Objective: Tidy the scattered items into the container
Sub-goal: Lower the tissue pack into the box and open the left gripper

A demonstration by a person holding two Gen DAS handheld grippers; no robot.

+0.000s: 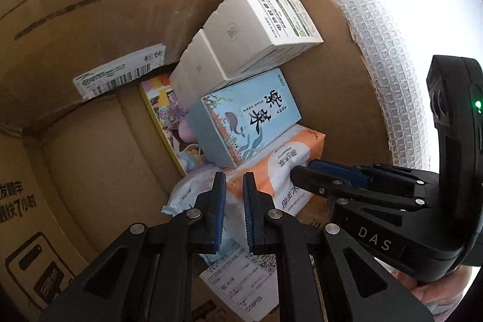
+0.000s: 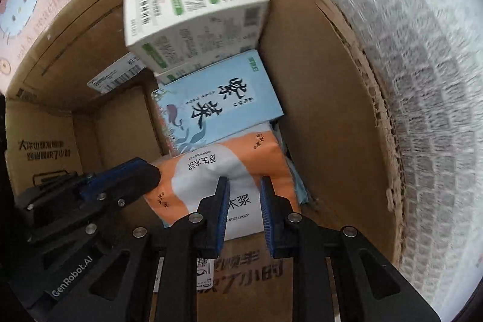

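Lying under right gripper (image 2: 244,201) (jaws near-shut): tissue pack (image 2: 229,171); inside cardboard box (image 2: 317,80).

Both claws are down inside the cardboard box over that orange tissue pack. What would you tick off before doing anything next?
1. Left gripper shut: ok; its jaws stand narrow, with no item seen clamped between them.
2. Right gripper shut: ok; it sits over the orange tissue pack, though whether it pinches the wrapper, cannot tell.
3. Tissue pack inside the cardboard box: ok.
4. Blue box resting steadily on the items below: cannot tell.
5. White boxes leaning on the stack, at risk of sliding: not ok, they sit tilted.
6. Grippers clear of each other: ok, close but apart.
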